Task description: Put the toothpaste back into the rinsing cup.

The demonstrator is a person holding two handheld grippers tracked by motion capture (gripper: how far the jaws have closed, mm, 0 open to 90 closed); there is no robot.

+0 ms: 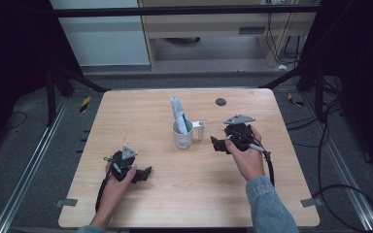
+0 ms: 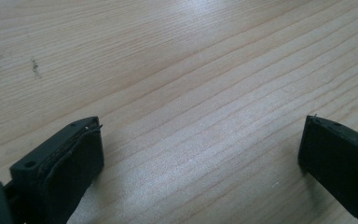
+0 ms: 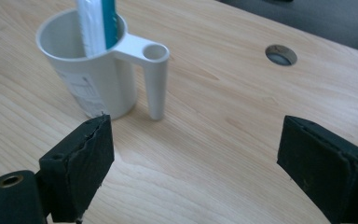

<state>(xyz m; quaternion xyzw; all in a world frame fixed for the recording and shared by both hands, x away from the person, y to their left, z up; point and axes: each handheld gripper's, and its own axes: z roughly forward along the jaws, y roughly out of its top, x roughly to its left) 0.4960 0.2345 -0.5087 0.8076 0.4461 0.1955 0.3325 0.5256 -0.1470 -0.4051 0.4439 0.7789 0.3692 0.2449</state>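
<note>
White cup [image 1: 183, 134] stands upright near table [image 1: 141, 111] centre, handle [image 1: 198, 127] pointing toward 3 o'clock, with a white-and-teal tube [image 1: 178, 114] standing in it, leaning toward 11 o'clock. Right gripper [image 1: 215, 143] sits just beside the cup at its 4 o'clock, jaws wide apart with nothing between them; the right gripper view puts the handle [image 3: 149, 70] straight ahead, just past the left pad, no contact. Left gripper [image 1: 147, 172] rests low at the cup's 7 o'clock, well apart from it, jaws also spread over bare wood. Step in hand, as I read it: right gripper is lined up near the cup, either approaching it or just clear of it; cannot tell which. If a grasp is next, it calls for bringing the open jaws around the handle or the cup wall, closing squarely, keeping the cup level so the tube doesn't tip out.
</note>
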